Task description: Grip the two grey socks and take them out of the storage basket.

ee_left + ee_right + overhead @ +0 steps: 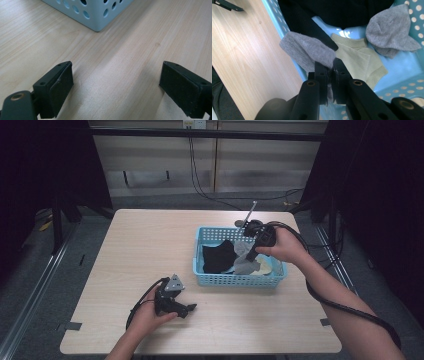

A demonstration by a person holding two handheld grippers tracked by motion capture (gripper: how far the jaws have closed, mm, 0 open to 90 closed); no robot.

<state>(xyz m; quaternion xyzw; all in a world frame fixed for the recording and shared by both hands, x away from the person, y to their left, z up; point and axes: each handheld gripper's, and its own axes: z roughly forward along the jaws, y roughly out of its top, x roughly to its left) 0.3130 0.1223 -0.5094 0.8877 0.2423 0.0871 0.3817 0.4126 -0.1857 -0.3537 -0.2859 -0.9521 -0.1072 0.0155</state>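
Spanning the high view, the tabletop (150, 250) carries a blue basket (210, 279) right of centre. Inside it lie a black cloth (218, 257), a pale yellow sock (359, 60) and two grey socks; the black cloth's far part is cut off in the right gripper view. The second grey sock (390, 30) rests against the basket's dotted wall. The left hand (147, 317) rests low on the tabletop near the front edge, its left gripper (116, 85) pointing toward the basket corner, fingers spread wide with nothing between them. The right hand (286, 246) reaches over the basket's right side, tilting the right gripper (329, 72) downward; its fingers are pinched on one grey sock (308, 51), whose gripped end is hidden between them.
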